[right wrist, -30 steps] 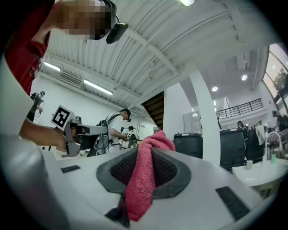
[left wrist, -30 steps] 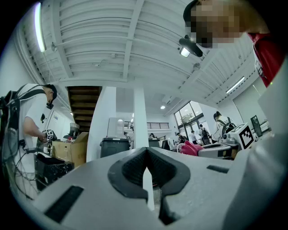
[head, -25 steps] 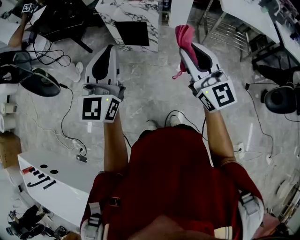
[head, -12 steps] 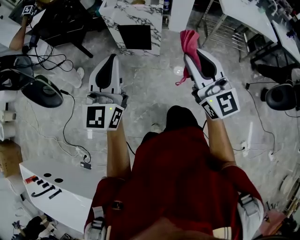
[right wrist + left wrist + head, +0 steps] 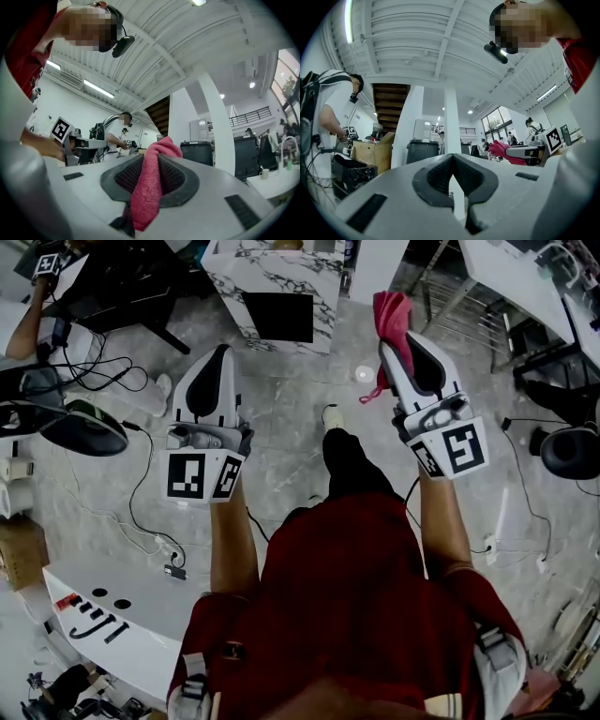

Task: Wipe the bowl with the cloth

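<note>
left gripper (image 5: 217,352) (image 5: 451,159): jaws are seen closed tip to tip, with nothing between them.
right gripper (image 5: 397,337) (image 5: 149,158): clamped narrowly on the cloth (image 5: 391,313) (image 5: 147,187).
cloth: red, bunched past the jaw tips (one tail hangs), held above the floor (image 5: 291,399).
change: a leg (image 5: 345,460) has been stepped forward between the grippers; the marble block (image 5: 267,268) has been brought nearer.

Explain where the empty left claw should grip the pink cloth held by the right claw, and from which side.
Probably best: take the bunched end of the cloth sticking out past the right claw, coming from the left. That end is free and thick; the rest is pinched between the jaws. The left claw, now shut, must open first.
</note>
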`<action>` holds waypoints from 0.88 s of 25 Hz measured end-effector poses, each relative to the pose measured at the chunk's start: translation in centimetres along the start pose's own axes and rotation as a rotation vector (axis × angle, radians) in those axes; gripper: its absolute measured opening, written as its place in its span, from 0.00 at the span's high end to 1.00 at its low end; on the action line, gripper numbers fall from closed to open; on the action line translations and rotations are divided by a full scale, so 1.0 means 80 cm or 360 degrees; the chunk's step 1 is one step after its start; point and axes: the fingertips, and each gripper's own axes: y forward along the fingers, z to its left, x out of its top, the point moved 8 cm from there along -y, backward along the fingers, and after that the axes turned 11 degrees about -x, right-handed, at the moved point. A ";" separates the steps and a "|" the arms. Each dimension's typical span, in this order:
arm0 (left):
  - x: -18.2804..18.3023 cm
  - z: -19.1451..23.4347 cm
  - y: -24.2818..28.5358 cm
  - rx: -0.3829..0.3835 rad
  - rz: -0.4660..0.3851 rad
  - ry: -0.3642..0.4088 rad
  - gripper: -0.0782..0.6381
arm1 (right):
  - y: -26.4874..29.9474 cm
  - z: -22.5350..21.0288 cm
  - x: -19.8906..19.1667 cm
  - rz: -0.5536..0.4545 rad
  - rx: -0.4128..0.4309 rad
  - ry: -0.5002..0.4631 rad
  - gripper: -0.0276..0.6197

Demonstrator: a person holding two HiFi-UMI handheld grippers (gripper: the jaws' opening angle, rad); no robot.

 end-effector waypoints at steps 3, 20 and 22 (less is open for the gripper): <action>-0.017 0.032 0.054 0.0016 0.0012 0.0020 0.88 | 0.053 -0.041 -0.020 -0.0040 0.0010 -0.0026 0.82; -0.066 0.220 0.347 0.0124 0.0138 0.0092 0.88 | 0.357 -0.227 -0.101 -0.0065 0.0207 0.0023 0.82; -0.073 0.234 0.362 0.0127 0.0150 0.0082 0.88 | 0.377 -0.234 -0.107 -0.0059 0.0219 0.0023 0.82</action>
